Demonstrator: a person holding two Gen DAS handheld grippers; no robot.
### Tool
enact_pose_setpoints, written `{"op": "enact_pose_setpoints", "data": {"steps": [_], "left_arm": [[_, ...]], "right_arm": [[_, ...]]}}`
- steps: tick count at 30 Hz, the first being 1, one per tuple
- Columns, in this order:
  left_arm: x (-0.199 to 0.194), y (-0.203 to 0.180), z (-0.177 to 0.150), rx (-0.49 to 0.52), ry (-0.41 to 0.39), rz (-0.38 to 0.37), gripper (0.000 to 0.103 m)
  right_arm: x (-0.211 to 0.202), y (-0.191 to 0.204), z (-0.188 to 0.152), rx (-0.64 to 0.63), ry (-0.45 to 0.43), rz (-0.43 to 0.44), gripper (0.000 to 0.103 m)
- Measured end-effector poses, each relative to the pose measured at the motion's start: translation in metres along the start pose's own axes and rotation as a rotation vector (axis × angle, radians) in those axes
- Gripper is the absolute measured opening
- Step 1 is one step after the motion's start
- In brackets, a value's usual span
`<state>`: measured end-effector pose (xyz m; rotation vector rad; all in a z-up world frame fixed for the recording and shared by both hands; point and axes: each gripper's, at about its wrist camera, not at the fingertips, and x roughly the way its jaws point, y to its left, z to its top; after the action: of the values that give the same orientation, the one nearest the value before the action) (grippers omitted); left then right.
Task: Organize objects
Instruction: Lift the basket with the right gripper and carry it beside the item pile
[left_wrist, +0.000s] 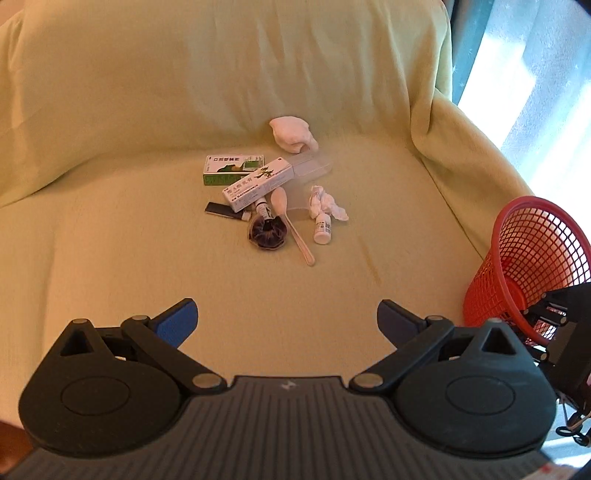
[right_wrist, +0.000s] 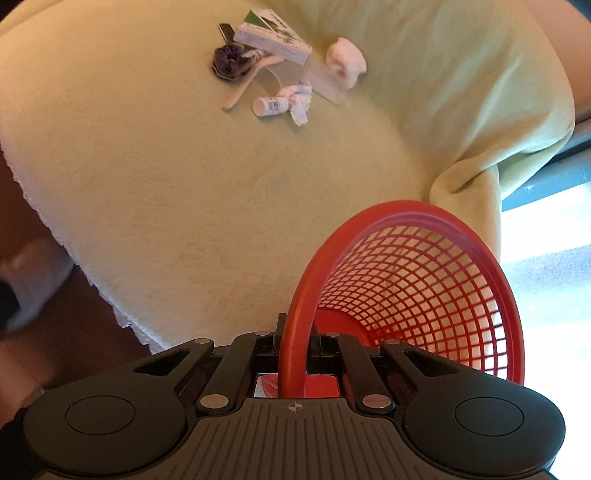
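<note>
Clamping the red basket (right_wrist: 424, 280) rim, right gripper (right_wrist: 293, 354) shows only here.

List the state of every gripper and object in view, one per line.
left gripper: open, empty.
right gripper: shut on the basket's rim.
red basket: tilted, nothing inside.
small white bottle: lying on its side.
tissue: crumpled.
white spoon: lying flat.

Daylight enters from the window (left_wrist: 535, 74) at frame right, overexposed. Elsewhere illumination is soft and warm. Fisheye distortion curves the edges.
</note>
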<state>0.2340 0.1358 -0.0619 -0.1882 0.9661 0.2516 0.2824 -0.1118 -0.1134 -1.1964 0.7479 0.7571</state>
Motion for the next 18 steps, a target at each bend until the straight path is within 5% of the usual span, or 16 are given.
{"op": "enact_pose_setpoints", "data": {"steps": [10, 18], "left_arm": [[0.09, 0.017, 0.023, 0.187, 0.009, -0.211, 0.101], [0.138, 0.036, 0.009, 0.171, -0.088, -0.269, 0.101]], "right_arm": [[0.057, 0.024, 0.034, 0.005, 0.151, -0.144, 0.002], [0.092, 0.043, 0.058, 0.089, 0.09, -0.337, 0.002]]}}
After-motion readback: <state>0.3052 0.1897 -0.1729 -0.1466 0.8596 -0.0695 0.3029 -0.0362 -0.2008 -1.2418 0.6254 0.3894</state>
